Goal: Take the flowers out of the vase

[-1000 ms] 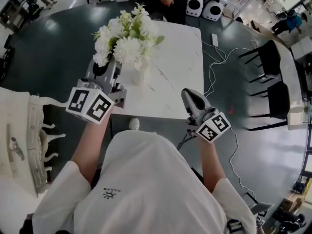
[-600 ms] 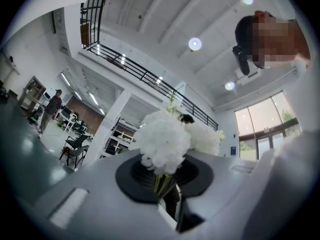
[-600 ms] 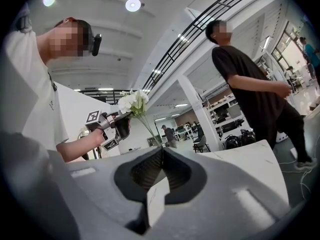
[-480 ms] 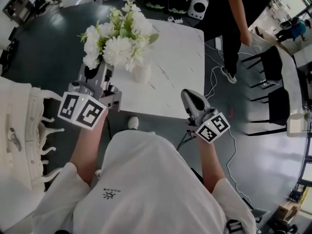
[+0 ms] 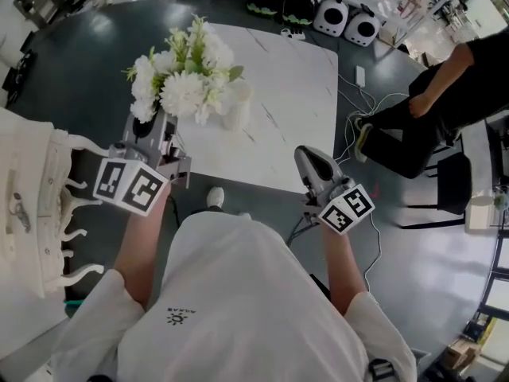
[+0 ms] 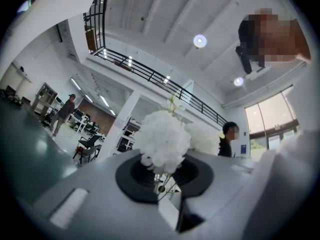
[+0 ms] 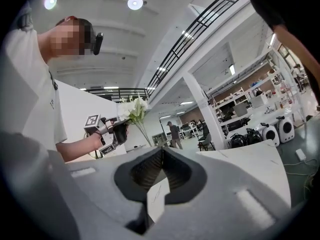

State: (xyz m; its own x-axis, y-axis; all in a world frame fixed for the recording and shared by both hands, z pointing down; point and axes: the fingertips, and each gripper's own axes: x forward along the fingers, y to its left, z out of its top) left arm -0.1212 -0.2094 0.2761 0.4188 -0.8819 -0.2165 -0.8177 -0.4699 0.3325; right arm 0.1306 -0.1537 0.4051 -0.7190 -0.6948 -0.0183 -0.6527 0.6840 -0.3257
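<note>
A bunch of white flowers (image 5: pixel 181 82) with green leaves hangs over the table's left edge, just left of the small white vase (image 5: pixel 236 110). My left gripper (image 5: pixel 151 127) is shut on the stems below the blooms. In the left gripper view the flower heads (image 6: pixel 162 139) rise right above the gripper (image 6: pixel 167 176), with thin stems between the jaws. The right gripper view shows the flowers (image 7: pixel 132 109) with their stems hanging free. My right gripper (image 5: pixel 306 154) hovers at the table's near edge, jaws shut (image 7: pixel 162 151) and empty.
The white marble table (image 5: pixel 294 86) stands on a dark floor. A person in black (image 5: pixel 445 94) is at the right beside a black chair (image 5: pixel 445 189) and floor cables (image 5: pixel 358 110). Round white devices (image 5: pixel 346 24) sit beyond the table. A cream piece of furniture (image 5: pixel 32 197) is at the left.
My left gripper has carried the flowers to the left, away from the vase. The person in black has walked from the far side to the right. The right gripper has stayed put.
</note>
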